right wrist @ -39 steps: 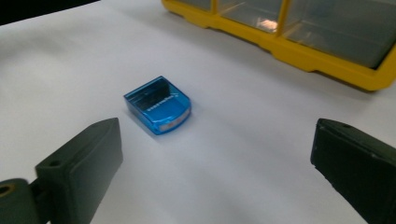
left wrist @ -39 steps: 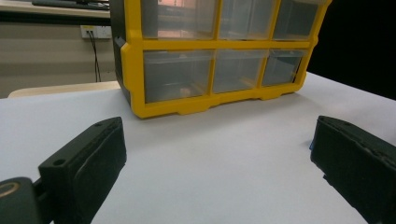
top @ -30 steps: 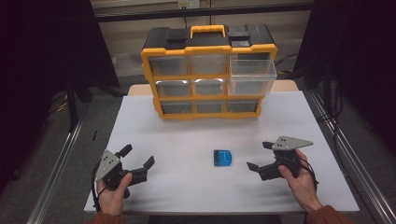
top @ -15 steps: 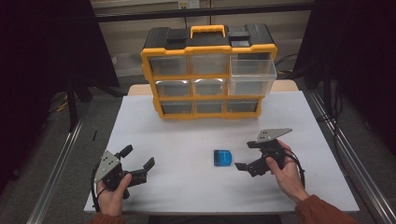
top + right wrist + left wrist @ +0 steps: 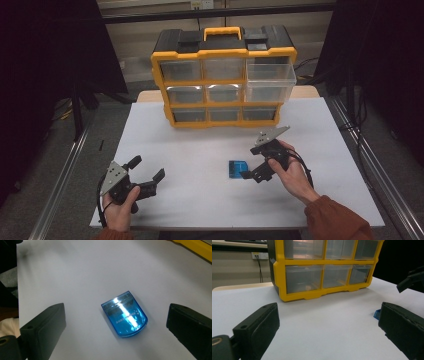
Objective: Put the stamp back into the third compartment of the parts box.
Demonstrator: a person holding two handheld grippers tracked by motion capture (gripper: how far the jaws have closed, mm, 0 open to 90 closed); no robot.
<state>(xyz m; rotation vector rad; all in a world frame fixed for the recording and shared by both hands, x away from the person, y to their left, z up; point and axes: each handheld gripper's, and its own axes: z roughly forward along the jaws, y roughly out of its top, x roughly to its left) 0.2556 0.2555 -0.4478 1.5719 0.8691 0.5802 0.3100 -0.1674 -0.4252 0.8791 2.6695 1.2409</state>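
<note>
High view: the blue plastic case point(image 5: 238, 168) is seen lying flat on the white surface point(image 5: 200, 150), right of centre, toward the near edge. The right tool point(image 5: 255, 162) is held just beside it, jaws spread. The left tool point(image 5: 147, 172) is held near the near-left corner, jaws spread. A yellow drawer organiser point(image 5: 223, 80) is placed at the far edge.

Left gripper view: spread jaws are seen; the case point(image 5: 377, 314) is glimpsed beside the right jaw.

Right gripper view: the case point(image 5: 124, 314) is framed between the spread jaws, untouched.

Dim room, glare on blue case point(image 5: 124, 314)
</note>
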